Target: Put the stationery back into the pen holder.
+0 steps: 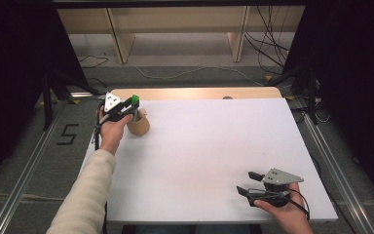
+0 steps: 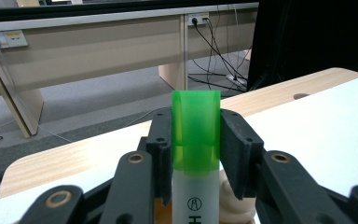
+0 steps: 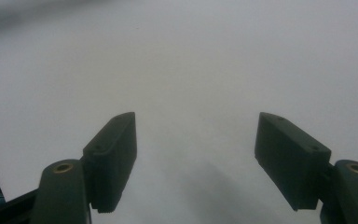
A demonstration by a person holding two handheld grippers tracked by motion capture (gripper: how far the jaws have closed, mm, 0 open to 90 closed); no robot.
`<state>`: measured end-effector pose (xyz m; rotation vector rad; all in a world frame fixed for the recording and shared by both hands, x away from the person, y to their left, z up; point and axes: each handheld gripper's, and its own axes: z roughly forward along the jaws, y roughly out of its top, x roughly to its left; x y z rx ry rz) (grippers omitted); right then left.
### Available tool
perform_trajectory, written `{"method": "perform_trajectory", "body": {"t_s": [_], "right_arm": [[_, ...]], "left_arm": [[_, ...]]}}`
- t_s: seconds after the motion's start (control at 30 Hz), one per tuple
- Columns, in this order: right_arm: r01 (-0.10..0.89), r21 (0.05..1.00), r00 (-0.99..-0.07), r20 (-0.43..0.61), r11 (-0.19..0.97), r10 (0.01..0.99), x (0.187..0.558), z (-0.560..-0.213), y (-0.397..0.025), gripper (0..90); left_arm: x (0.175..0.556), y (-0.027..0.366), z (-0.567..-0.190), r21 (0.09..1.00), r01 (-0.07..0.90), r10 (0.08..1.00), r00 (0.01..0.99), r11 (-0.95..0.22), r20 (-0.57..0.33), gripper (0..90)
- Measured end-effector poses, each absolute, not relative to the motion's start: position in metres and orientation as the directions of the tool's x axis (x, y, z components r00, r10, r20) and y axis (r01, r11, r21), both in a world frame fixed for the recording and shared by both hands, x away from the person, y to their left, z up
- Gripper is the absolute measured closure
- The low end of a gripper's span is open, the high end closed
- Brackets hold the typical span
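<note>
Gripping upright highlighter (image 2: 195, 154), green cap up

A green-capped white highlighter (image 2: 196, 154) stands upright, over the tan cup (image 1: 139, 126).

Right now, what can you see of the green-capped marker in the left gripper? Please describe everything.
The marker has a translucent green cap, squared at the top, on a whitish body with dark printing. It looks like plastic. The cap is on. It stands about upright, clamped between the jaws of the left gripper at the cap. In the high view it is over a tan cup near the table's far left corner.
</note>
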<state>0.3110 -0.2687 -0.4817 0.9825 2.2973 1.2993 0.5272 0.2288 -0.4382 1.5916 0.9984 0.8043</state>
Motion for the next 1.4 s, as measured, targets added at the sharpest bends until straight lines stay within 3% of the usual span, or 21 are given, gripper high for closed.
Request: {"method": "perform_trajectory", "body": {"t_s": [1.13,1.4], "right_arm": [[0.410,0.841,-0.711,0.052,0.353,0.702,0.311,-0.482,-0.269,30.3],[0.411,0.841,-0.710,0.053,0.352,0.702,0.311,-0.482,-0.268,30.3]], "left_arm": [[0.525,0.231,-0.447,0.967,0.231,0.911,0.412,-0.107,0.003,65.9],[0.517,0.227,-0.436,0.971,0.209,0.926,0.376,-0.115,0.029,52.8]]}}
